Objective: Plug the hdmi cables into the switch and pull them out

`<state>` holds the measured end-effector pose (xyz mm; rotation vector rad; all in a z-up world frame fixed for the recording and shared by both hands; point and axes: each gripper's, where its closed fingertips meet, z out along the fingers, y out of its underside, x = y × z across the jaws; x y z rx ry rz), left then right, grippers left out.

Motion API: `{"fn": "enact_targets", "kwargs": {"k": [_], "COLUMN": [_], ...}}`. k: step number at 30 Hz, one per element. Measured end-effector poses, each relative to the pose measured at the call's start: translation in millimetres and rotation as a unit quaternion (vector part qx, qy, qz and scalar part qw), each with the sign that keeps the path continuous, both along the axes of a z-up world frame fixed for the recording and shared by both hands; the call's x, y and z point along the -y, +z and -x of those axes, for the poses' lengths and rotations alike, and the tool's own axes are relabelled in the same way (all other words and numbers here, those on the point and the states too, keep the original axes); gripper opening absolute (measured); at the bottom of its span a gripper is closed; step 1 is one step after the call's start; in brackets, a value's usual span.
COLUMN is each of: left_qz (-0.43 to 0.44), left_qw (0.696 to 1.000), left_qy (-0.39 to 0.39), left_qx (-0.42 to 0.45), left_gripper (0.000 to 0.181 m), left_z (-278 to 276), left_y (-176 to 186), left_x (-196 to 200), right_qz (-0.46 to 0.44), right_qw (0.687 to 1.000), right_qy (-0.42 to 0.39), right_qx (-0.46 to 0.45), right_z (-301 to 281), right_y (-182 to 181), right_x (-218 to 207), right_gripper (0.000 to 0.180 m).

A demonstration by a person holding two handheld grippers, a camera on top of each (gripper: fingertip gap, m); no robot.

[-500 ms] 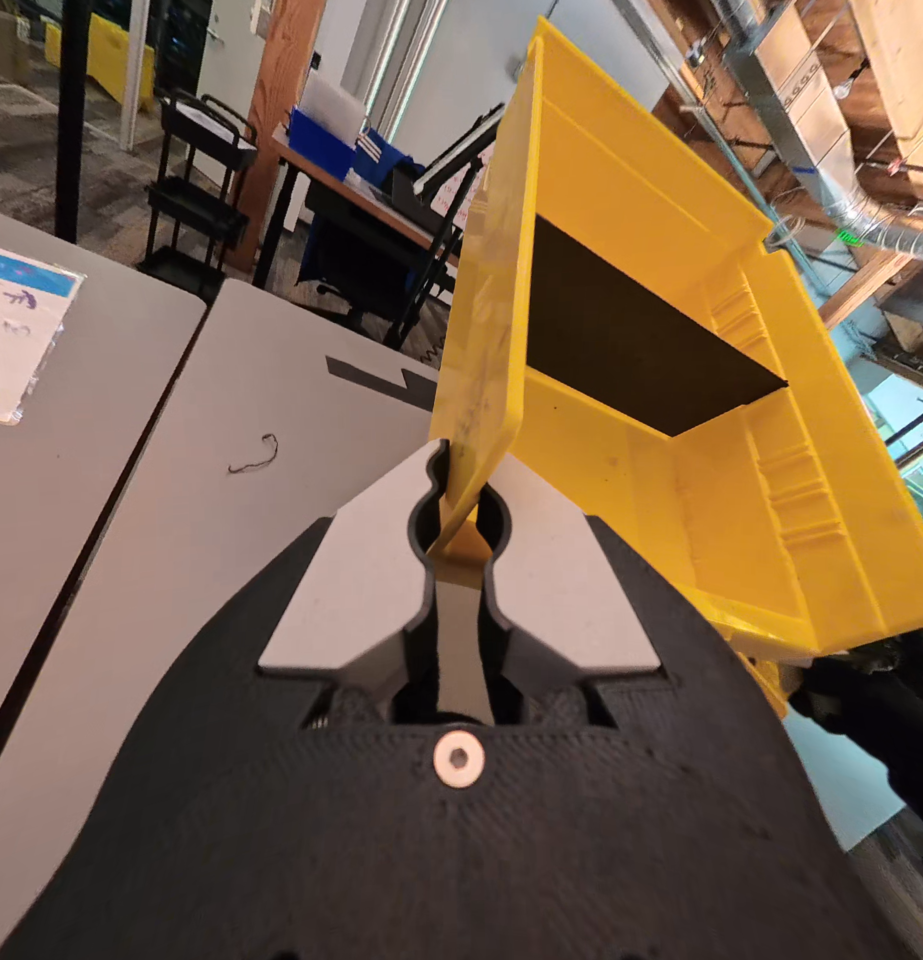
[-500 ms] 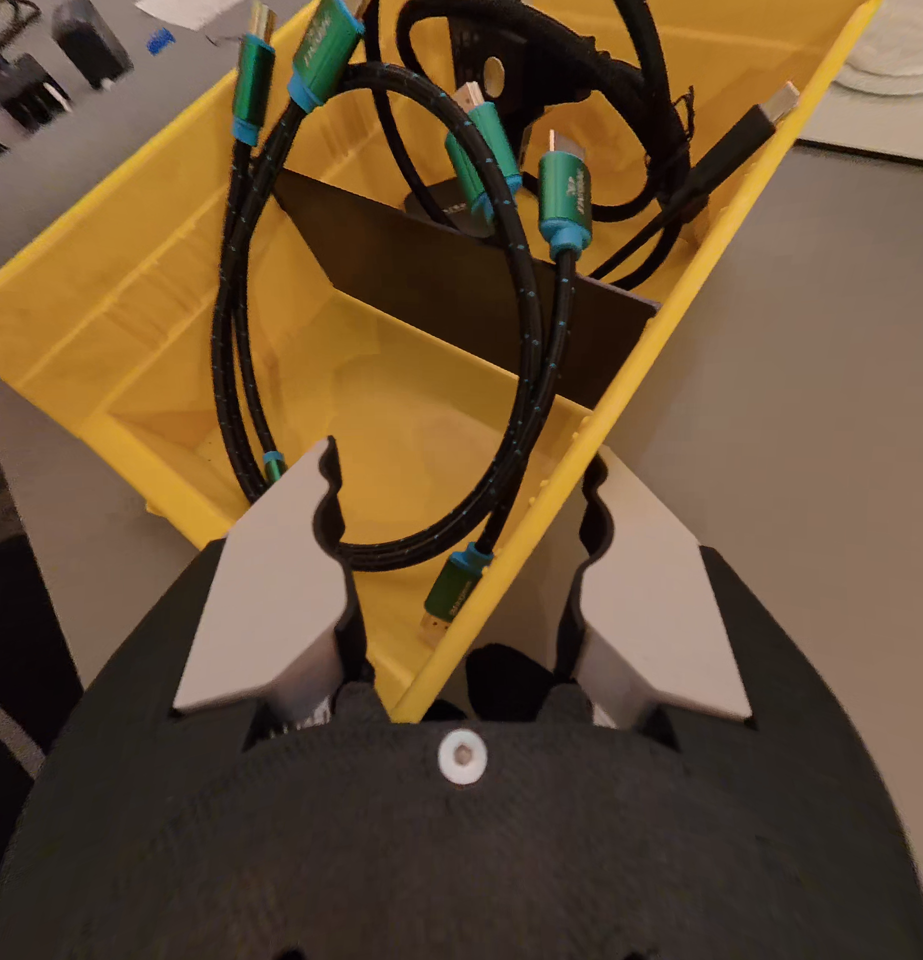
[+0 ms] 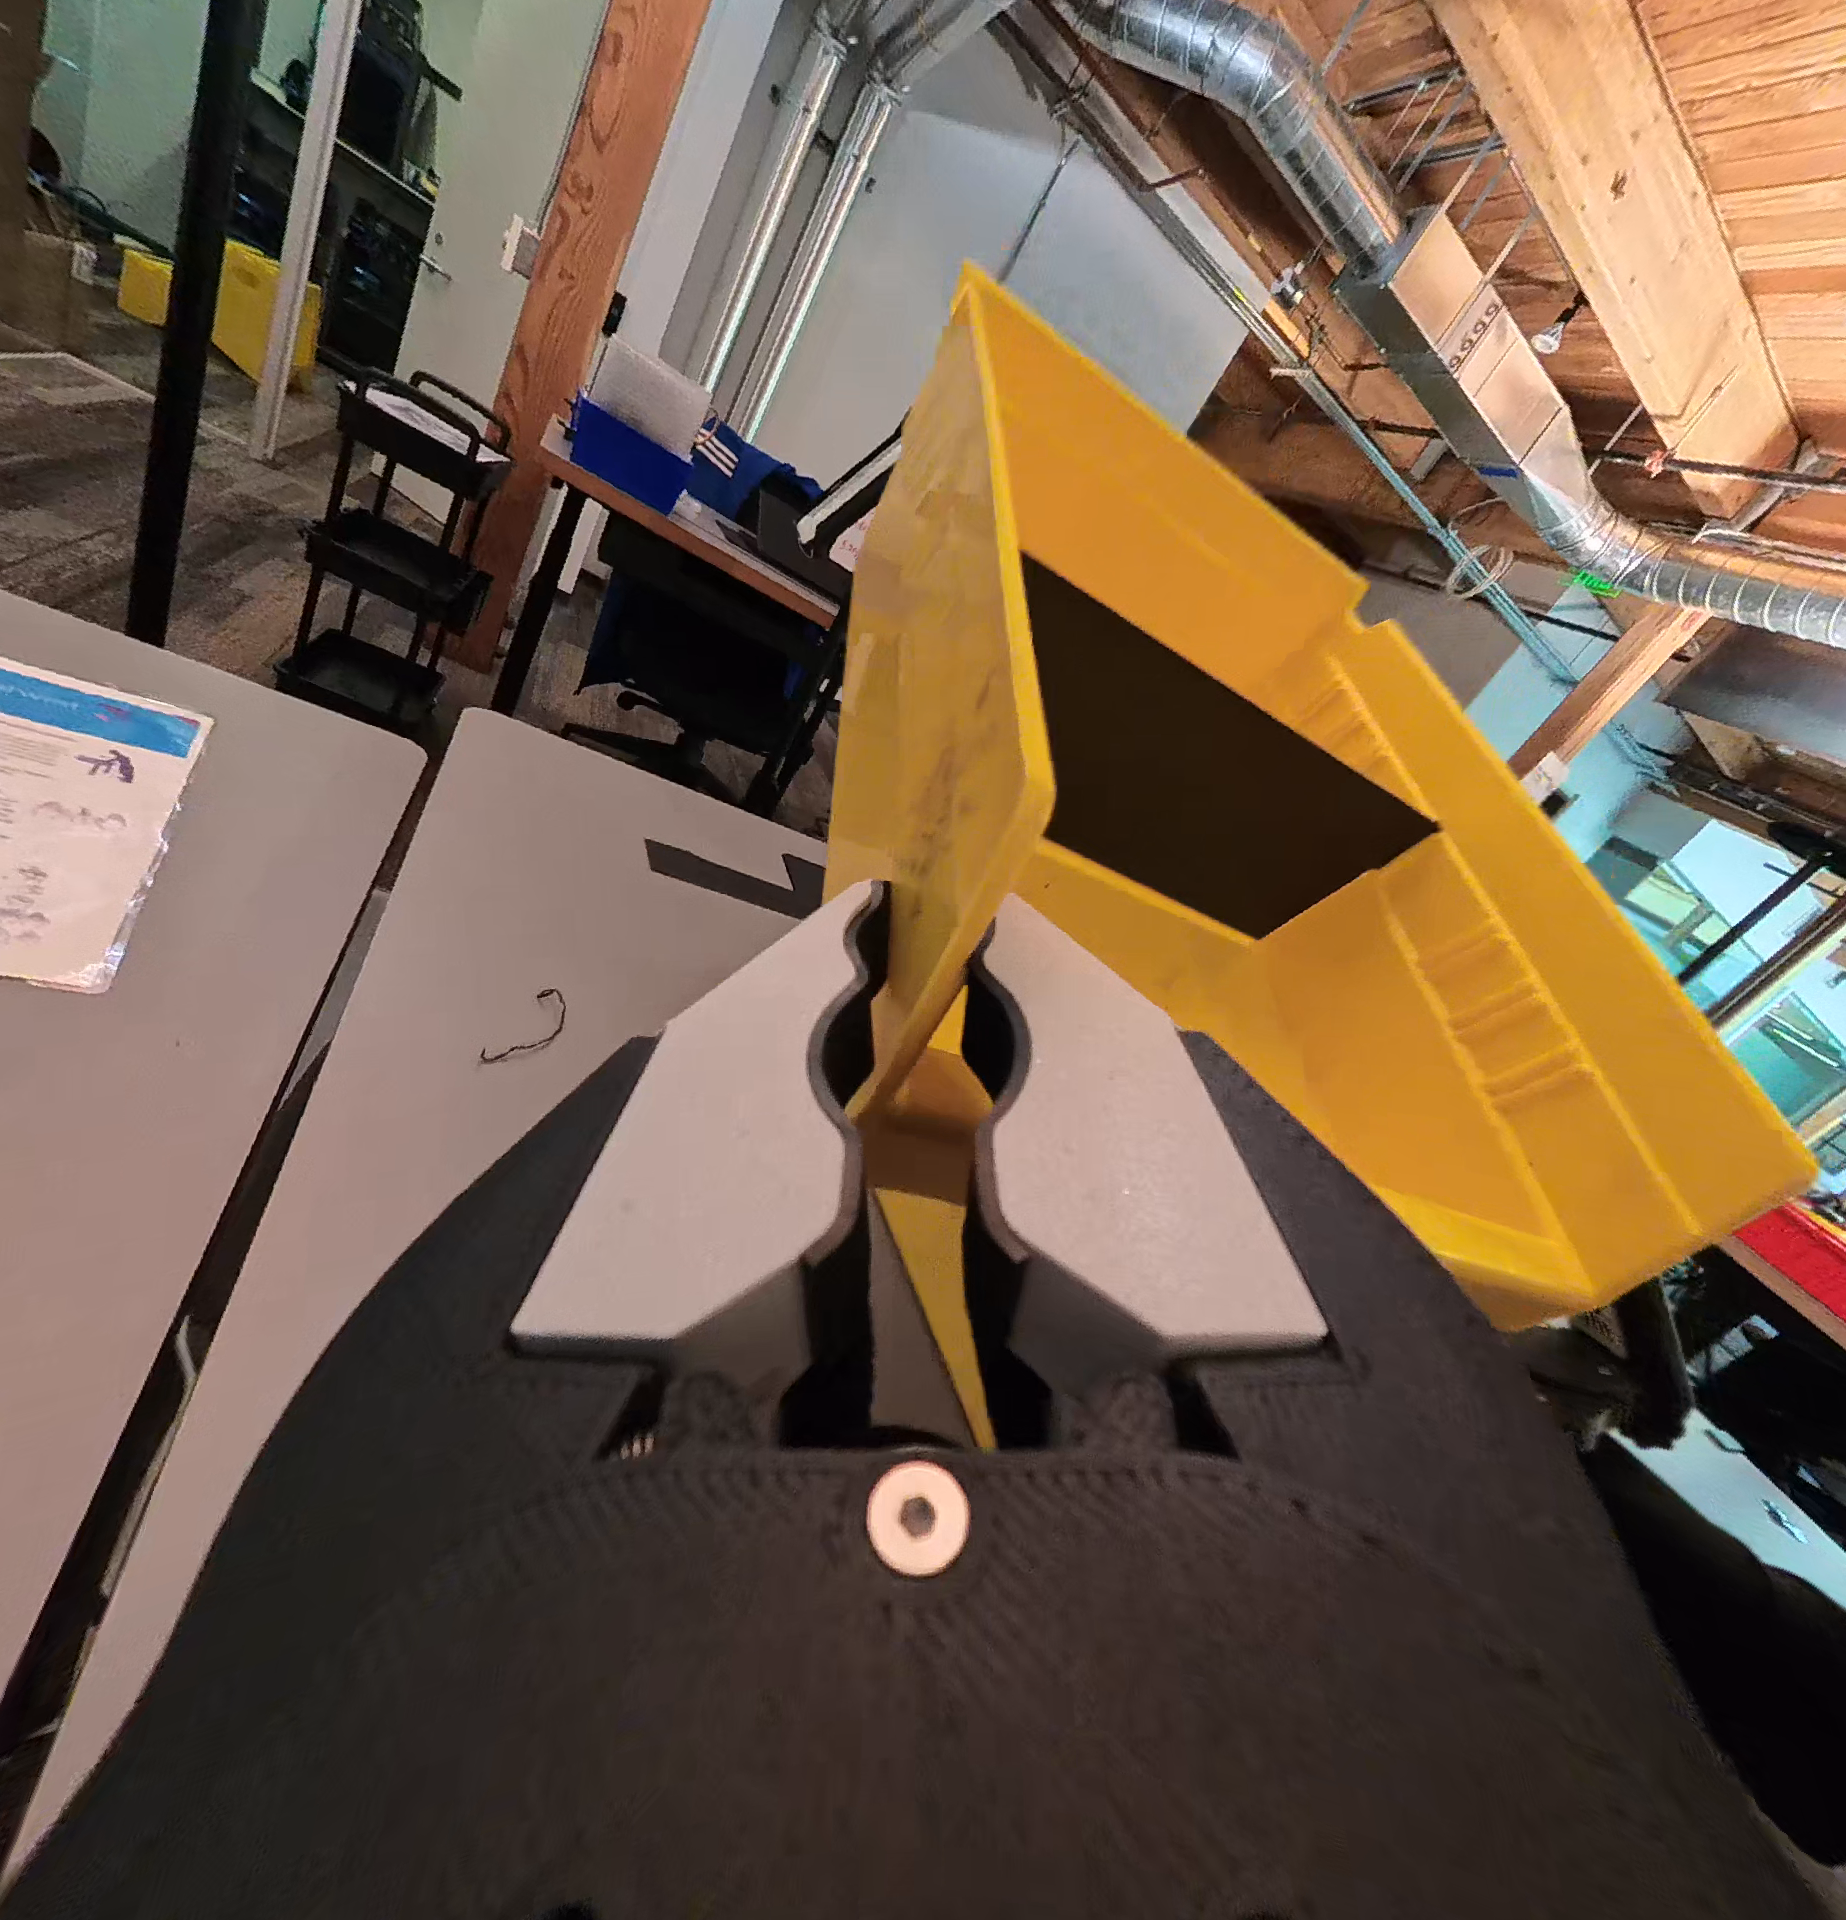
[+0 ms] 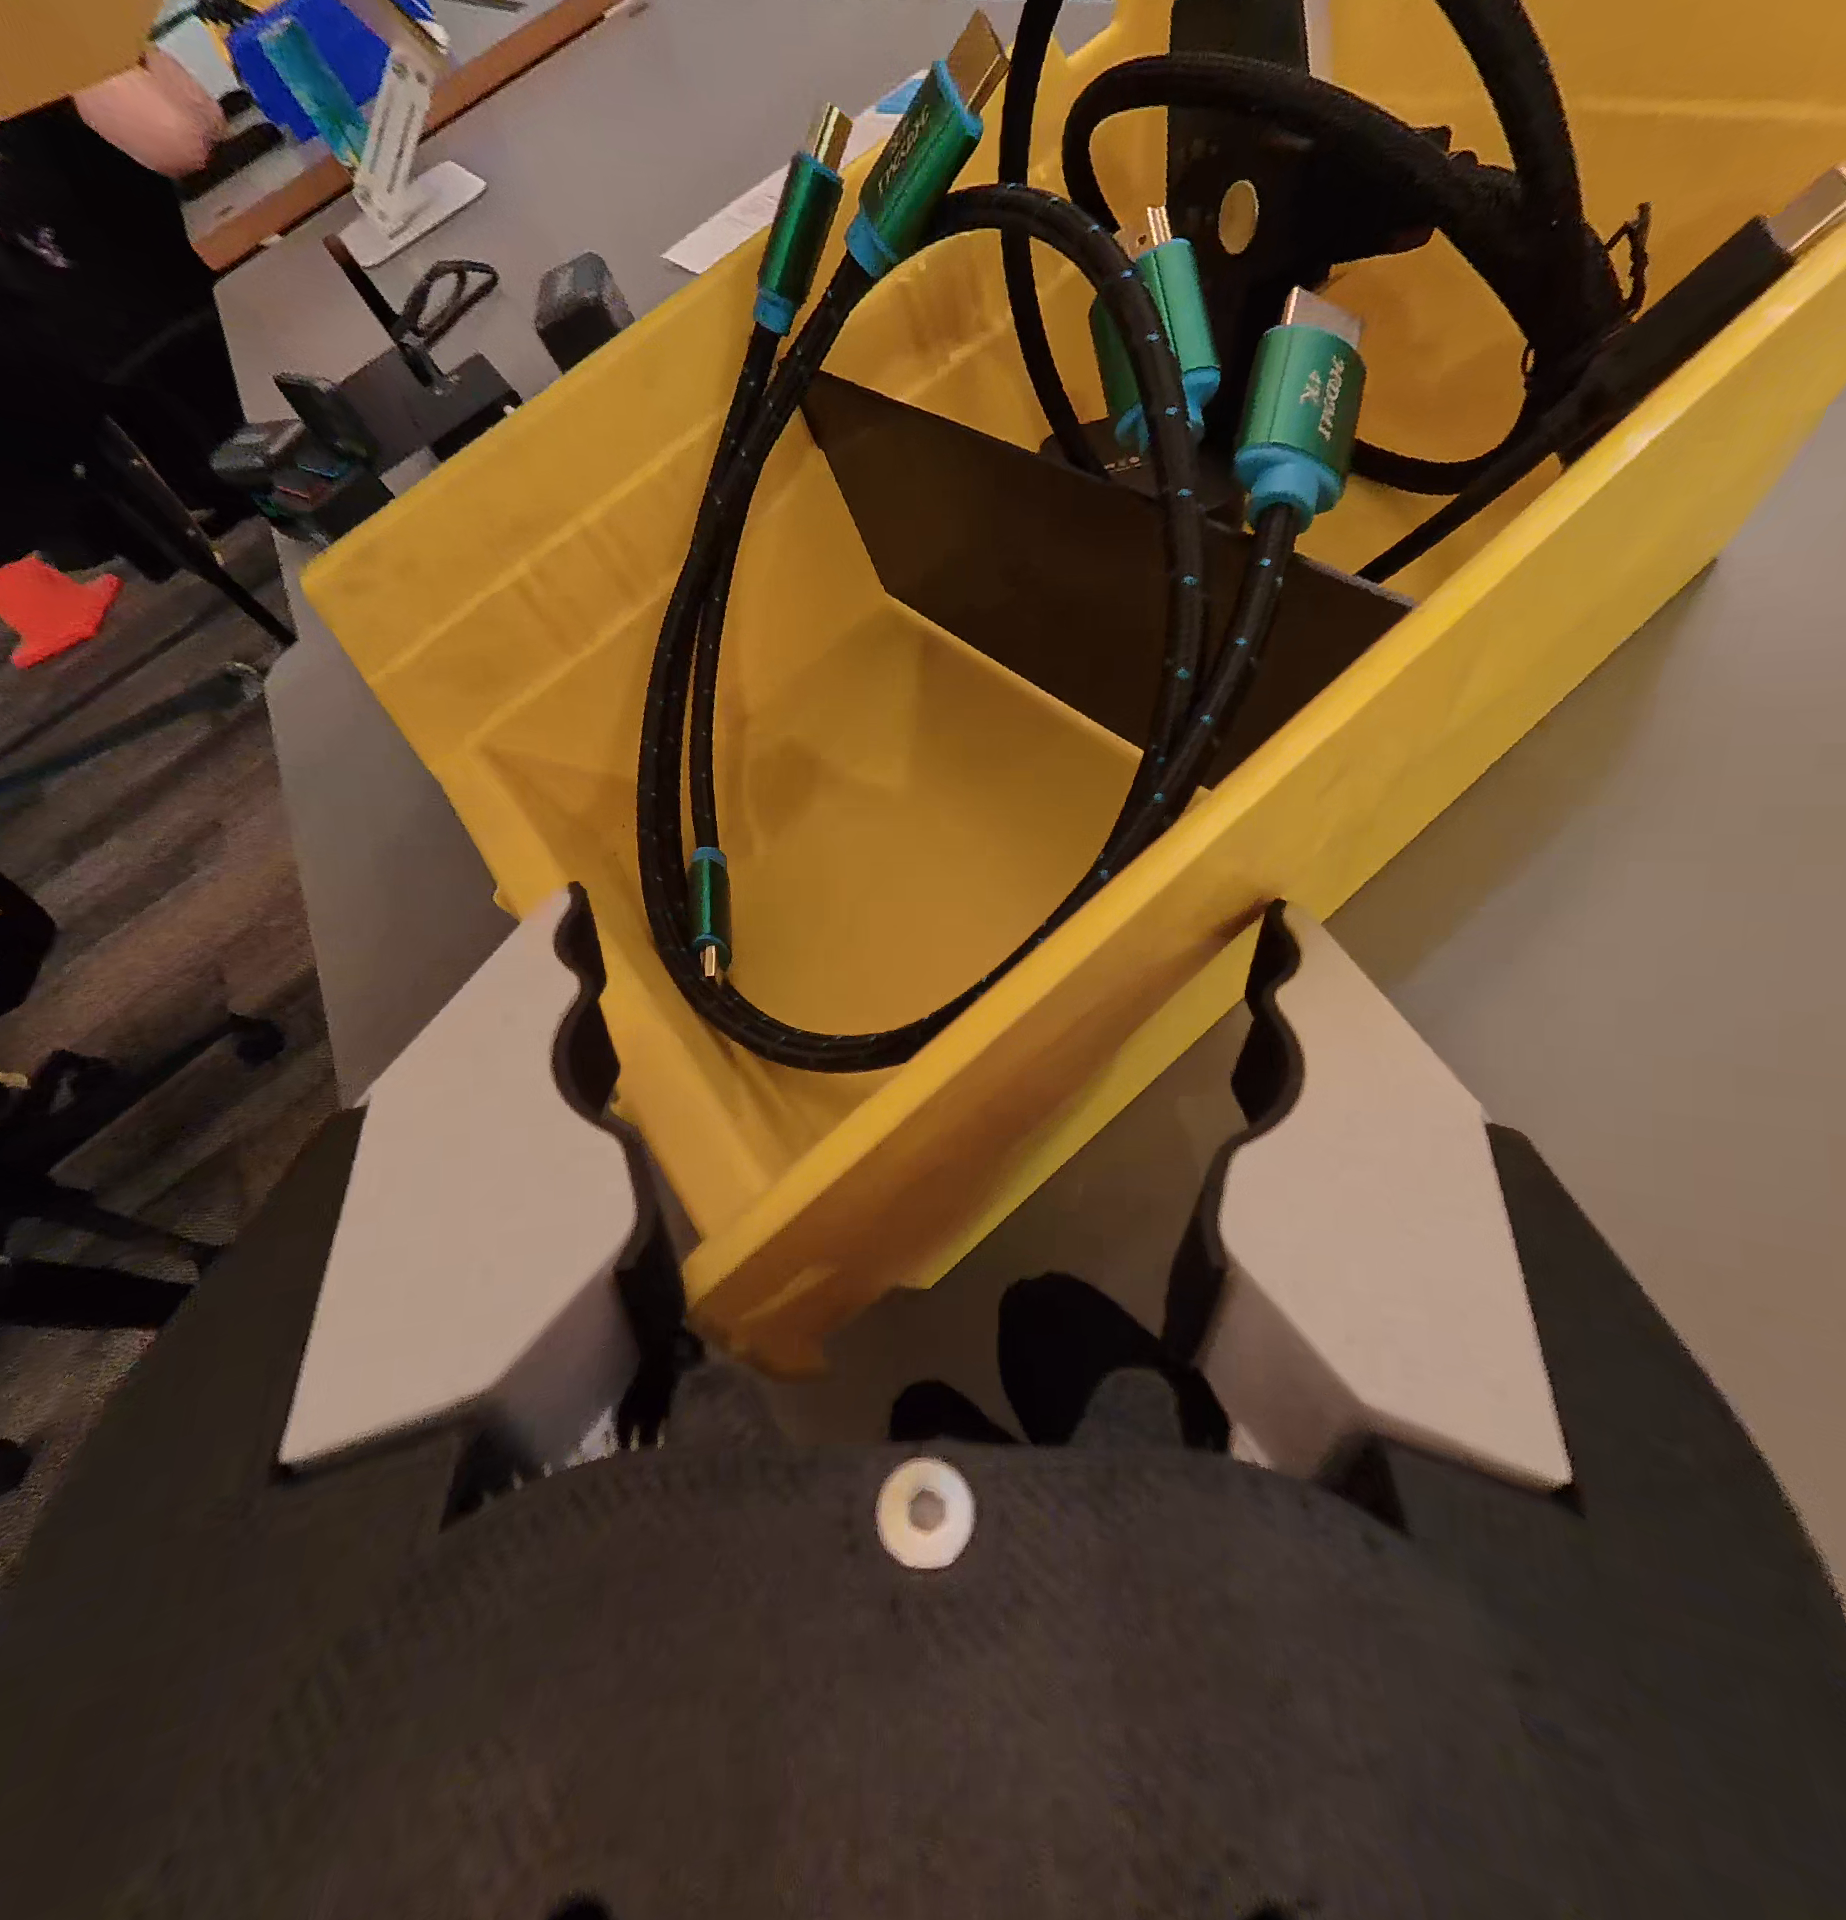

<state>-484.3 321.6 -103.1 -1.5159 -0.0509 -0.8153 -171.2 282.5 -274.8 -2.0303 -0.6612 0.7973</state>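
— Looking along the left gripper [image 3: 924, 997], what do its grey fingers do?

— They pinch the thin side wall of a yellow plastic bin [image 3: 1158, 582], at its corner. The bin is lifted and tipped, its open side turned to the camera, with a black divider panel [image 3: 1189, 769] across its middle. Below lie grey tabletops [image 3: 545, 862] with a laminated printed sheet [image 3: 57, 821] and a small loose black thread [image 3: 529, 1029].

— And the right gripper [image 4: 919, 987]?

— Its jaws stand wide apart, straddling the near corner of the yellow bin [image 4: 1314, 748] without clamping it; whether the left finger touches the wall I cannot tell.

— Where are the cables?

— In the bin. Black braided HDMI cables with green metal plugs and blue collars [image 4: 1189, 582] loop over the divider. Two plugs [image 4: 914, 171] poke past the far rim, two more [image 4: 1303, 416] hang above the divider, and a smaller green plug [image 4: 709, 904] lies in the near compartment. Thicker black cable coils [image 4: 1501, 208] fill the far compartment.

— The switch?

— A black flat device [image 4: 1236, 208] shows among those coils, mostly covered; I cannot say for sure that it is the switch.
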Motion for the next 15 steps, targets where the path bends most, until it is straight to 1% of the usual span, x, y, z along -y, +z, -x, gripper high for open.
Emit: {"fn": "enact_targets", "kwargs": {"k": [3, 5, 10, 12, 15], "left_qz": [0.006, 0.012, 0.004, -0.003, -0.008], "left_qw": [1.000, 1.000, 1.000, 1.000, 1.000], "left_qy": [0.010, 0.013, 0.005, -0.004, -0.021], "left_qx": [-0.020, -0.021, -0.001, 0.003, -0.006], "left_gripper": [0.008, 0.008, 0.008, 0.008, 0.008], "left_z": [1.0, 0.1, -6.1, -12.6, -30.4], "left_y": [0.3, -0.6, 3.7, 7.9, 15.6], "left_x": [0.7, 0.0, 0.3, 1.4, 1.8], "right_qz": [0.006, 0.004, 0.043, 0.027, 0.007], "right_qw": [1.000, 0.999, 0.987, 0.988, 0.990], "right_qy": [0.024, 0.051, 0.150, 0.147, 0.126], "right_qx": [-0.007, -0.006, -0.037, -0.046, -0.067], "right_z": [30.7, 50.1, 89.9, 87.7, 67.9], "right_y": [-2.0, -2.5, -0.4, 8.6, 29.9], "right_x": [5.9, 12.9, 42.1, 41.4, 36.7], "right_gripper": [0.129, 0.129, 0.133, 0.133, 0.133]}}
